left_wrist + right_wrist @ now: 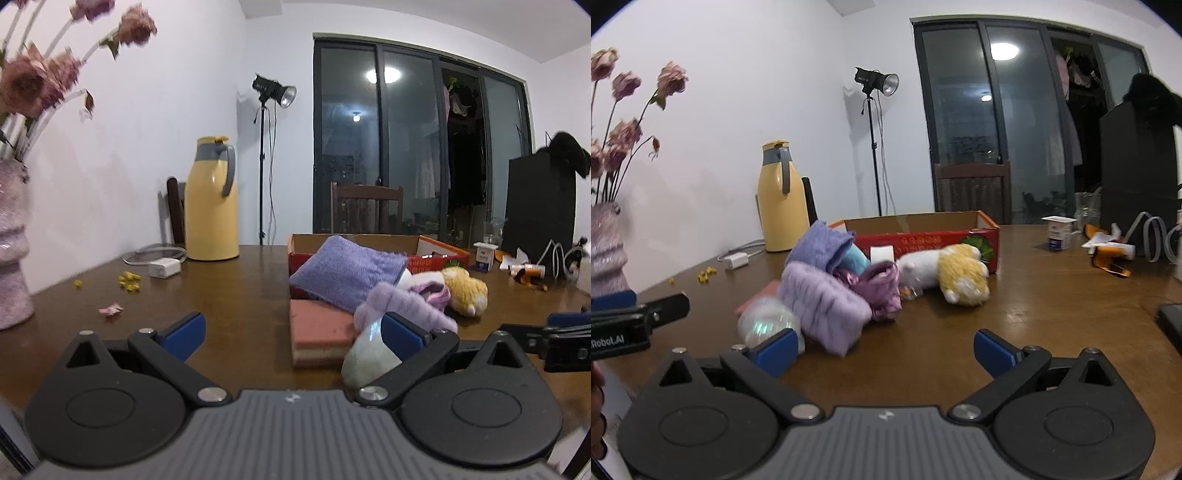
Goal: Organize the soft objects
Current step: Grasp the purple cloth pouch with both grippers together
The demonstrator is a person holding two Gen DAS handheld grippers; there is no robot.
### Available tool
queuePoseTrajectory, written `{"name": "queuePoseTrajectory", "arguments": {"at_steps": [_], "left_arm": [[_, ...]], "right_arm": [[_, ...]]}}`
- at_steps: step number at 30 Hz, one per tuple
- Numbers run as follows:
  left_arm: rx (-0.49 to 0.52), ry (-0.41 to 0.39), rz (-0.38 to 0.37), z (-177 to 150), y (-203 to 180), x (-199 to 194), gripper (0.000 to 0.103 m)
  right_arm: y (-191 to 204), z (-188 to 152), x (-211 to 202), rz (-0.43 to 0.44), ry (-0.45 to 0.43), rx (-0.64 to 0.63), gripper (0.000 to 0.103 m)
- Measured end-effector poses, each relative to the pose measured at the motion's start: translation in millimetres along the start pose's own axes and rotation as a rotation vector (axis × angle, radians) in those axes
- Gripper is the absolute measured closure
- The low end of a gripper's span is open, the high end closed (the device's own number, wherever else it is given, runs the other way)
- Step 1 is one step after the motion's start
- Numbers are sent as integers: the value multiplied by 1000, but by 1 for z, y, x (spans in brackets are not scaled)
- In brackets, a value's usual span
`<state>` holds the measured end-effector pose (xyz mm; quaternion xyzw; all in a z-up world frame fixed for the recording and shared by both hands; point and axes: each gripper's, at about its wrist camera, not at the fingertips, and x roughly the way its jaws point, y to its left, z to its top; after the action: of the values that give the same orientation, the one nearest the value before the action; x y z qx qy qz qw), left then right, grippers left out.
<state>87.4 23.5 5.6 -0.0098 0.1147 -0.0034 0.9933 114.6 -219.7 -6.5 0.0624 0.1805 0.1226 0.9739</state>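
Note:
A heap of soft things lies in front of a red cardboard box [923, 236]: a purple towel [347, 273] draped over the box's near wall, a fuzzy lilac piece [823, 306], a pink-purple cloth [882, 288] and a yellow-and-white plush [960, 273]. A pink sponge block [321, 332] and a translucent ball [365, 354] sit at the heap's near side. My left gripper [293, 338] is open just short of the sponge, its right fingertip beside the ball. My right gripper [884, 350] is open over bare table, a little short of the heap.
A yellow thermos jug [210, 199], a white charger [164, 267] and yellow petals [129, 280] are at the back left. A pink vase [13, 243] of dried flowers stands far left. A small carton [1058, 230], a glass, cables and an orange item [1110, 258] sit back right.

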Motion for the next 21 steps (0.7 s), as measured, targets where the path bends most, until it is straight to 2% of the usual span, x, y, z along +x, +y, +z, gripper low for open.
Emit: {"name": "queuePoseTrajectory", "arguments": {"at_steps": [3,5,10,12,15,17,19,21], "left_arm": [[-31,10,-75,12,0,20,0],[-31,15,-117,19,-4,33,2],[-4,-7,-131,44,-5,82,6],[-16,10,-131,52,0,105,7],[-58,104,-170,60,15,150,6],[-127,191,-224,61,30,184,5],[-215,286,-288,60,47,216,5],[-312,353,-347,57,59,237,6]], "right_arm": [[-5,15,27,48,33,45,17],[-6,24,44,71,51,53,20],[0,49,82,133,44,56,22],[4,59,100,155,43,62,32],[7,70,129,196,61,100,38],[8,73,149,229,87,133,38],[8,71,165,261,118,163,45],[11,69,176,281,143,187,75]]}}
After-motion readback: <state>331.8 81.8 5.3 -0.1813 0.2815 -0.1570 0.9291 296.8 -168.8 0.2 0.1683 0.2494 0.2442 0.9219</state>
